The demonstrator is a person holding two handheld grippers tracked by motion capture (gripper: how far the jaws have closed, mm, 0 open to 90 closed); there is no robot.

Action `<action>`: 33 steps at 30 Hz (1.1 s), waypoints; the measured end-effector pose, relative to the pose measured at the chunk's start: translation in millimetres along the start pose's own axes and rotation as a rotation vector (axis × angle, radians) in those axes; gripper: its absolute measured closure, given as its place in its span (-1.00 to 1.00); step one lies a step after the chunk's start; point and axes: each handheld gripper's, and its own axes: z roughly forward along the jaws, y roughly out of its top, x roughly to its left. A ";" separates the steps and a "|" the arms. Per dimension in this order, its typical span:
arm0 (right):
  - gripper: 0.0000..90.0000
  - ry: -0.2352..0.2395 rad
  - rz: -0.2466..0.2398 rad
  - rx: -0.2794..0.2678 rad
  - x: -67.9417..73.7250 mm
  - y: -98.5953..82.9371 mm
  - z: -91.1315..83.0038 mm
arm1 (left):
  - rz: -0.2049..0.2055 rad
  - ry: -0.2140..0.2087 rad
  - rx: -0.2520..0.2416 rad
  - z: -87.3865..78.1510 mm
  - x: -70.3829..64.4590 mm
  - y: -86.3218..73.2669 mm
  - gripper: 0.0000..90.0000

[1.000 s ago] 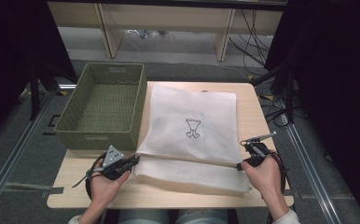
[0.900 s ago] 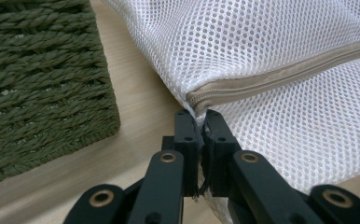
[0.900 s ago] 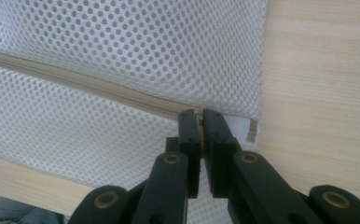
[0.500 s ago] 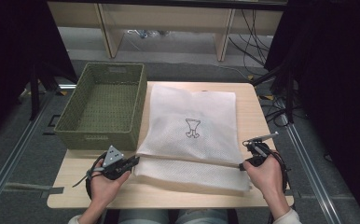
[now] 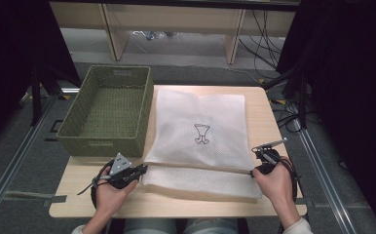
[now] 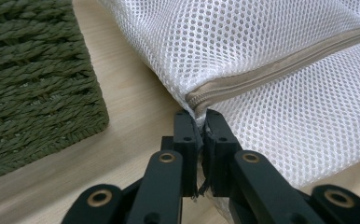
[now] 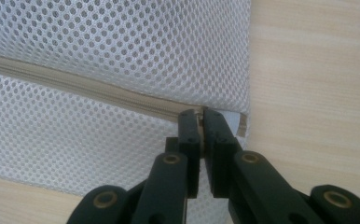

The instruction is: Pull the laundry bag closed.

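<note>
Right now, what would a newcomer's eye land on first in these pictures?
Probably the white mesh bag spread over the middle of the table, a small black outline drawing at its centre. Next, the left tongs and right tongs, each shut on one end of its beige zipper along the near fold. The green woven basket sits left of the bag.

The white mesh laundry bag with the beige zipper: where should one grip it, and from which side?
Probably grip the white mesh laundry bag at both ends of its beige zipper, coming from the table's near edge: the folded seam there is firm, as both grippers pinch it now.
</note>
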 end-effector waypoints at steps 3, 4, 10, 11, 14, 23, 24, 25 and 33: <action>0.85 -0.014 -0.061 -0.025 0.0 0.0 0.3 | 0.003 -0.001 0.001 -0.1 0.1 0.0 0.83; 0.85 -0.014 -0.061 -0.025 0.0 0.0 0.3 | 0.006 -0.002 0.002 -0.2 0.3 0.0 0.83; 0.70 -0.009 -0.119 -0.045 9.4 -0.7 0.5 | 0.014 -0.018 0.003 -1.0 0.1 0.5 0.65; 0.66 -0.008 -0.129 -0.053 11.7 -0.8 0.8 | 0.017 -0.025 0.002 -1.0 0.2 0.6 0.61; 0.58 0.010 -0.185 -0.091 16.1 -0.4 2.4 | 0.018 -0.036 -0.003 -1.5 -1.1 0.9 0.48; 0.38 0.131 -0.258 -0.222 19.6 1.3 -4.3 | 0.065 -0.056 -0.023 -4.9 -4.0 1.4 -0.01; 0.38 0.131 -0.258 -0.222 19.6 1.3 -4.3 | 0.076 -0.049 -0.029 -6.7 -3.6 1.4 -0.01; 0.36 0.130 -0.259 -0.250 17.5 1.4 -5.3 | 0.076 -0.048 -0.043 -8.3 -3.5 1.1 -0.06; 0.26 0.090 -0.140 -0.412 -5.3 -8.6 -3.8 | 0.088 0.010 -0.128 -21.6 -4.1 -18.6 -0.43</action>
